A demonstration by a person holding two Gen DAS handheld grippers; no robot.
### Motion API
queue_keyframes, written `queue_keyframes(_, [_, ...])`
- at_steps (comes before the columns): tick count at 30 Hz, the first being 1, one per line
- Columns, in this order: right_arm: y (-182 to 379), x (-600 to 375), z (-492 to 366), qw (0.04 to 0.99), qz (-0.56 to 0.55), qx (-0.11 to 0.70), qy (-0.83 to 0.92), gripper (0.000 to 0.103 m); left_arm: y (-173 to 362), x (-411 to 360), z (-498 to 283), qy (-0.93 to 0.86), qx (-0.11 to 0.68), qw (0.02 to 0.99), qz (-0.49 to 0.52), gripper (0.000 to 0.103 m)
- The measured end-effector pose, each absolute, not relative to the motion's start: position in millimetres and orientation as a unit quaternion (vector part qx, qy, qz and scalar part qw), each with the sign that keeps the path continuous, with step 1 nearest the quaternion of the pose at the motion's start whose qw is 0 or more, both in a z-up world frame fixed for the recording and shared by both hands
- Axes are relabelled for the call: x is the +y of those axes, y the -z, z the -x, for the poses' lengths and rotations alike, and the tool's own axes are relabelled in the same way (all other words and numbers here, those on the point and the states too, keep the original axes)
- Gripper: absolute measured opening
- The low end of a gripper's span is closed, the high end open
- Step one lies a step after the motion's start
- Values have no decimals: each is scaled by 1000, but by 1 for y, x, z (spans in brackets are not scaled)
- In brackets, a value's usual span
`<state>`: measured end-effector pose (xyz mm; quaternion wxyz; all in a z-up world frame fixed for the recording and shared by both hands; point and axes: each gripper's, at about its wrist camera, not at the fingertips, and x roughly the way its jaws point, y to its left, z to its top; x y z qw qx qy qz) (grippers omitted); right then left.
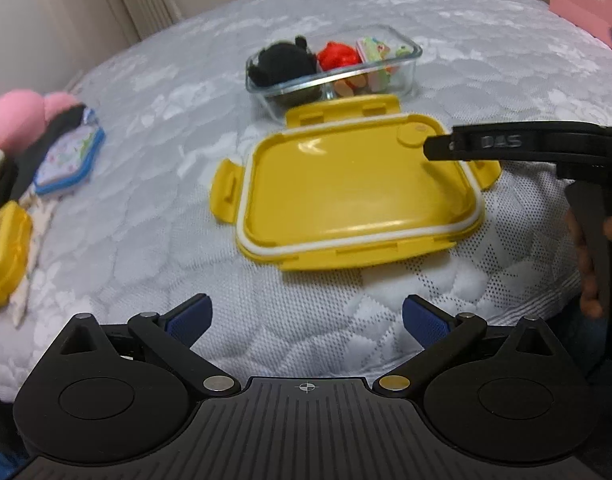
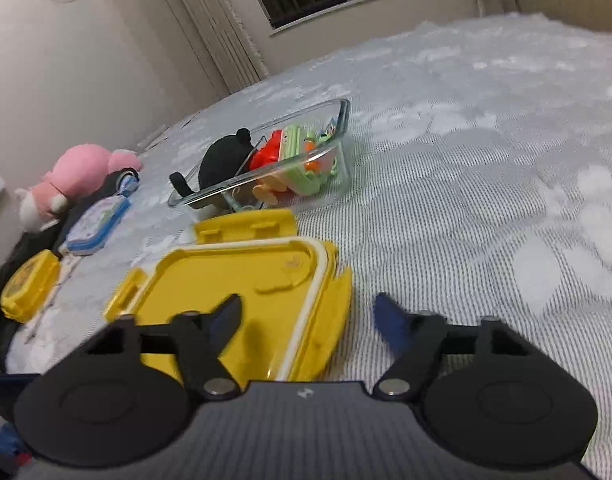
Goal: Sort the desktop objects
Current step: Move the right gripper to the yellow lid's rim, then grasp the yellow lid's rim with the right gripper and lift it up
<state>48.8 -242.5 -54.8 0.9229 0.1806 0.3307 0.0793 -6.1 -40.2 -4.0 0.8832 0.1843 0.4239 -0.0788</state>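
The yellow lid (image 1: 357,196) lies inverted on the quilted surface (image 1: 146,240) beside the filled glass container (image 1: 405,68); we hold both left gripper (image 1: 306,320) and right gripper (image 2: 307,318) spread empty, so next we judge grasping its edge.

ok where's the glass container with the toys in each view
Left wrist view: the glass container sits top centre, just beyond the yellow lid.
Right wrist view: the container is centre-left, tilted in the frame, again just past the lid.
Shared landmark: the pink plush at the far left in both.
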Motion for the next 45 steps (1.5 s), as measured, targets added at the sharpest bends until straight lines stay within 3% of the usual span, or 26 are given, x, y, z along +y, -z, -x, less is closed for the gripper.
queue_keyframes(1, [54, -241, -52, 921, -179, 336, -77, 34, 2, -41, 9, 76, 410, 887, -196, 103])
queue_keyframes(3, [50, -245, -56, 918, -187, 341, -73, 22, -1, -45, 14, 68, 377, 896, -227, 103])
queue_keyframes(10, [10, -268, -63, 888, -254, 351, -155, 17, -4, -82, 60, 67, 173, 908, -375, 103])
queue_keyframes(12, [3, -266, -63, 886, -253, 350, -167, 17, 3, -95, 66, 72, 145, 899, -407, 103])
queue_keyframes(23, [-35, -254, -61, 875, -249, 343, -234, 17, 33, -131, 31, 86, 160, 870, -458, 103])
queue_keyframes(31, [-50, -251, -71, 878, -244, 332, -245, 19, 19, -107, -2, 60, 211, 884, -414, 102])
queue_keyframes(33, [-54, -246, -72, 879, -241, 330, -246, 20, 16, -99, -5, 61, 215, 887, -403, 87])
queue_keyframes(35, [-59, -240, -74, 877, -241, 331, -253, 24, 11, -89, -11, 74, 247, 890, -376, 33])
queue_keyframes(36, [-62, -237, -75, 876, -241, 331, -256, 26, 9, -83, -15, 81, 263, 892, -358, 29])
queue_keyframes(40, [-77, -216, -75, 881, -217, 324, -266, 31, -4, -55, -20, 89, 272, 912, -293, 29])
queue_keyframes(42, [-85, -204, -75, 885, -204, 318, -272, 35, -10, -39, -22, 87, 272, 922, -260, 22])
queue_keyframes(44, [-95, -196, -72, 889, -202, 298, -284, 45, -18, -21, -25, 80, 270, 932, -228, 21])
queue_keyframes(45, [-98, -195, -70, 890, -209, 285, -288, 59, -22, -11, -27, 78, 270, 936, -211, 23])
